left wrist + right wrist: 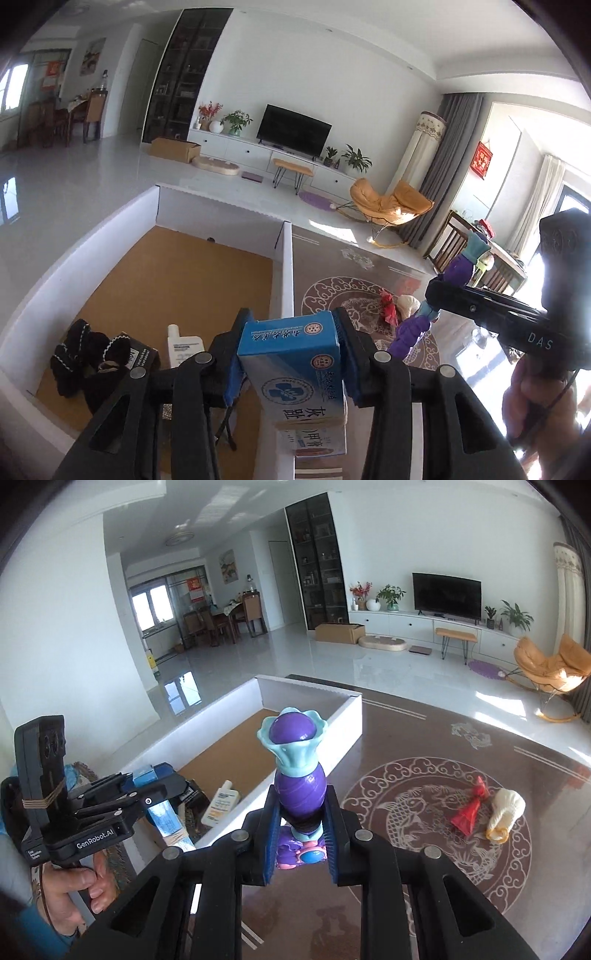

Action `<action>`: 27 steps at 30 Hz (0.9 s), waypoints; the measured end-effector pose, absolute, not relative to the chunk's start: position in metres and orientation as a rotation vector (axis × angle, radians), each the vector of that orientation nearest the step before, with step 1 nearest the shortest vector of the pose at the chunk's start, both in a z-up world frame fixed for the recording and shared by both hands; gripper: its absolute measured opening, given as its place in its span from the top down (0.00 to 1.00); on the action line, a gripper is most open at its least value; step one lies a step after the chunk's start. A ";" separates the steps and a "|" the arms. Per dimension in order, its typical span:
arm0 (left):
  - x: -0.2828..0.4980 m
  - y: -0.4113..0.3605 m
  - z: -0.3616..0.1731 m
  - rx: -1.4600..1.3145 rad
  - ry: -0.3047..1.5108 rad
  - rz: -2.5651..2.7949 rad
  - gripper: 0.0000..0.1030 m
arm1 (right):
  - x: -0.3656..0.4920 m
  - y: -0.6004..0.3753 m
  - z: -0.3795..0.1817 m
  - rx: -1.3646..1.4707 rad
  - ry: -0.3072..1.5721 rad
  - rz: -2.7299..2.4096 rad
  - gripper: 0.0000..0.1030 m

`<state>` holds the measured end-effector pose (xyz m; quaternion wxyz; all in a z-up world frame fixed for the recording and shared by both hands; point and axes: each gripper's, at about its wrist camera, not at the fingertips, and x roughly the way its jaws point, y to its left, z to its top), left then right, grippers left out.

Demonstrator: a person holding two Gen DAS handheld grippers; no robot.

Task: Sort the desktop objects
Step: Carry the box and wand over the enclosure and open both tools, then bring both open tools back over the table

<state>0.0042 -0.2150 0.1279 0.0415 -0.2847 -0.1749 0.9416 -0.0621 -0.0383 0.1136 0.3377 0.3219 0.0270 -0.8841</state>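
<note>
My left gripper (291, 354) is shut on a blue and white medicine box (295, 365), held over the right wall of the white sorting box (286, 280). It also shows at the left of the right wrist view (155, 786). My right gripper (300, 834) is shut on a purple and teal toy figure (299, 771), held upright above the brown patterned table (424, 897). In the left wrist view the right gripper (436, 295) holds the toy (458, 269) to the right.
Inside the sorting box lie a black knitted item (86, 360), a dark carton (142, 356) and a white bottle (184, 347) on a cork floor. On the table lie a red pouch (471, 806) and a cream pouch (506, 812).
</note>
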 end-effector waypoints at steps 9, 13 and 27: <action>0.000 -0.284 0.118 -0.911 -0.663 2.970 0.60 | -0.070 -0.167 0.094 0.861 0.144 -2.106 0.79; -0.043 -0.308 0.089 -1.146 -0.624 2.994 0.56 | -0.094 -0.210 0.058 1.023 0.216 -2.016 0.79; -0.044 -0.303 0.070 -1.152 -0.726 3.090 0.26 | -0.094 -0.148 0.063 0.748 0.142 -2.343 0.00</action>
